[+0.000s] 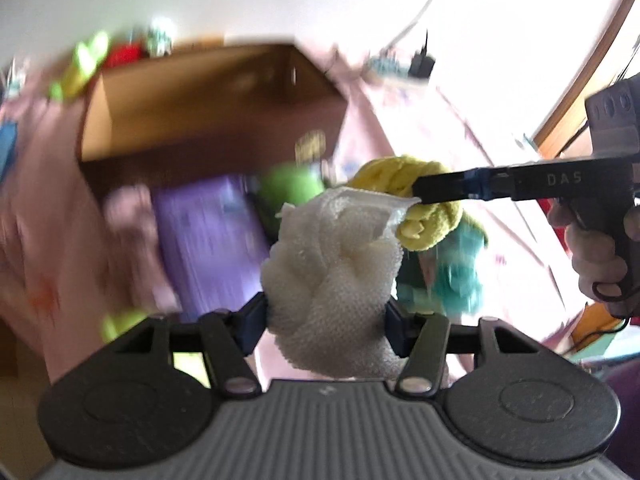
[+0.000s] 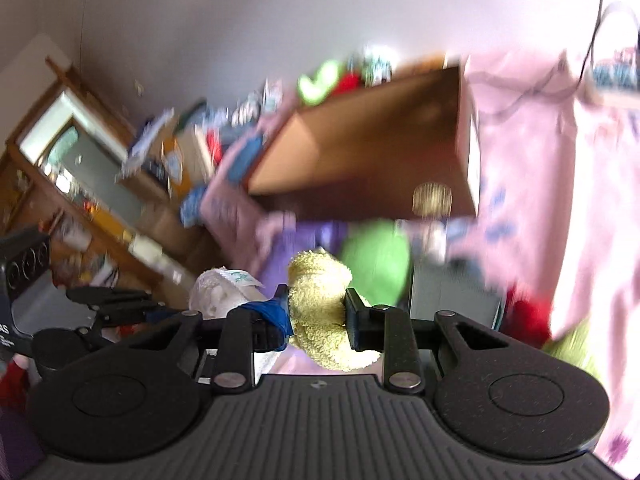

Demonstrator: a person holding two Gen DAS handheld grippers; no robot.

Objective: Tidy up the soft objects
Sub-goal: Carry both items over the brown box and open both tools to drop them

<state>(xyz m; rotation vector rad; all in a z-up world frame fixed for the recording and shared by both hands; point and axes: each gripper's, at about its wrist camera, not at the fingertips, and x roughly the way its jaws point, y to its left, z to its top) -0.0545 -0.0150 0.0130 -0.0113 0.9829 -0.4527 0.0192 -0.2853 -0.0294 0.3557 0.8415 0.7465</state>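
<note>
1. Nearest the left wrist camera, the left gripper (image 1: 326, 312) stands about half open, its pads pressing both sides of a white mesh sponge (image 1: 334, 264); the bundle is bulky, so a wide grip suits it.
2. Nearest the right wrist camera, the right gripper (image 2: 318, 312) is squeezed nearly closed on a yellow towel (image 2: 320, 300); the soft cloth gives under the pads, which explains the narrow gap.
3. Both items hang clear of the pink cloth (image 1: 420, 128) below, close beside each other. In the left view the right gripper's tip reaches in just above the sponge's wrapper.
4. Ahead sits an open cardboard box (image 1: 208, 100), apparently the place for the soft things; both grippers point toward it.
5. Between the grippers and the box lie a purple pack (image 1: 208, 240) and a green ball (image 1: 290, 186), with a teal item (image 1: 460, 276) below the towel.
6. These could snag a low carry, so a lifted path looks wiser. Motion blur hides finer detail.
</note>
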